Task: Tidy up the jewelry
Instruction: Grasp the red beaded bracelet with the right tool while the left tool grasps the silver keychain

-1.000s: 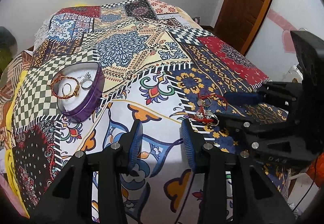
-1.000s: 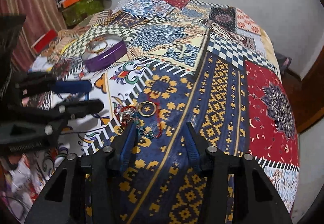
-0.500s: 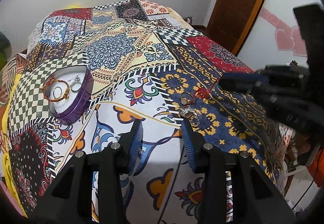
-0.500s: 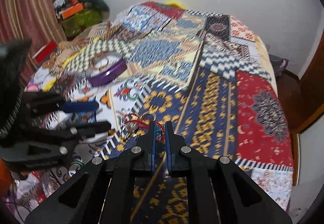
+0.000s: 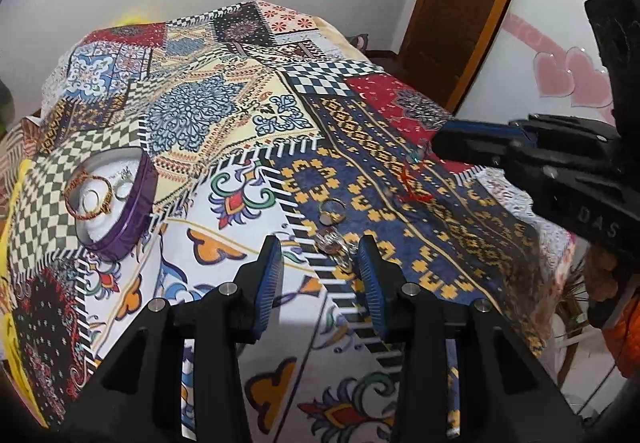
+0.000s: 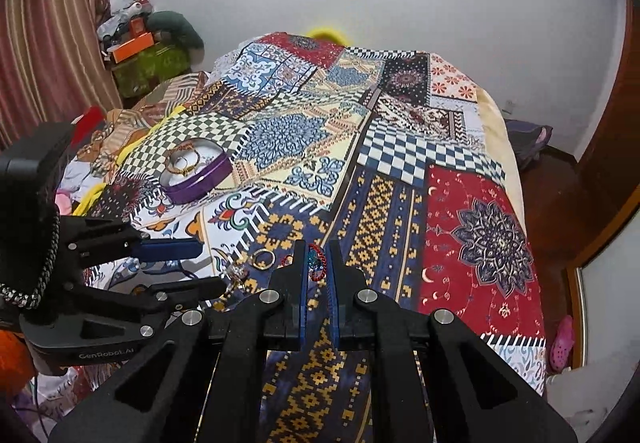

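Pinching red bracelet [image 6: 317,263], right gripper [image 6: 317,266] raised off bedspread [image 6: 400,227]; left gripper [image 5: 320,263] level, fingers spread, empty.

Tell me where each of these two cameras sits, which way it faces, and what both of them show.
Left wrist view: sits on the left tool, facing forward over the patchwork bedspread toward the door; its open blue pads frame a silver ring cluster, and the right tool enters from the right.
Right wrist view: sits on the right tool, facing the wall-mounted TV, pads shut on a red beaded bracelet.
Shared: purple tin, gold ring.
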### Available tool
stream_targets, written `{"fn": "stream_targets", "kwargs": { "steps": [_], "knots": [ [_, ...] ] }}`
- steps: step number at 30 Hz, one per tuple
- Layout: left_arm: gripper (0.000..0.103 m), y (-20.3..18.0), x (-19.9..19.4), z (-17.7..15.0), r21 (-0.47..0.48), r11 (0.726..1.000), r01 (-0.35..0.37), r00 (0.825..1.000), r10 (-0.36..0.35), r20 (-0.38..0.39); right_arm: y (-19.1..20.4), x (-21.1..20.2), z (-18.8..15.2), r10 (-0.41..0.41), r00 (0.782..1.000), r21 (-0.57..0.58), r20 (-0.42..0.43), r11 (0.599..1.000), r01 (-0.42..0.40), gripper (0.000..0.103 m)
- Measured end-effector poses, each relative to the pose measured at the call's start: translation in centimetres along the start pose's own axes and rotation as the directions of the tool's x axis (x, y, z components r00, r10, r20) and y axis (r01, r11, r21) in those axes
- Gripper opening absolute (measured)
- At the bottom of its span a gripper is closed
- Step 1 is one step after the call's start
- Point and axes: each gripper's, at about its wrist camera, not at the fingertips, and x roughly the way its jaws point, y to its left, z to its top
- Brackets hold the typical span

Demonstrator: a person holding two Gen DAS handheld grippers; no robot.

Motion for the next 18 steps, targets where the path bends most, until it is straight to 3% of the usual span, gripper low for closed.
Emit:
{"fn": "stream_targets", "kwargs": {
  "steps": [8, 14, 18],
  "knots": [
    [0.039, 2.1, 1.0, -0.2, -0.031, 0.997, -0.065, 0.998, 0.064, -0.026, -0.2, 0.4, -0.4, 0.016, 1.000, 0.014, -0.009, 1.000, -0.016, 0.007],
    [0.039, 2.2, 1.2, 0.1, -0.042, 0.999, -0.007, 1.000, 0.006, -0.022, -0.1, 0.9, -0.4, 0.035, 0.999, 0.013, -0.016, 0.999, -0.034, 0.007],
    [0.037, 1.4, 1.9, 0.3, -0.014, 1.000, -0.024, 0.999, 0.024, -0.021, 0.0, 1.2, -0.4, 0.044, 0.999, 0.017, -0.026, 0.999, -0.044, 0.007]
  ]
}}
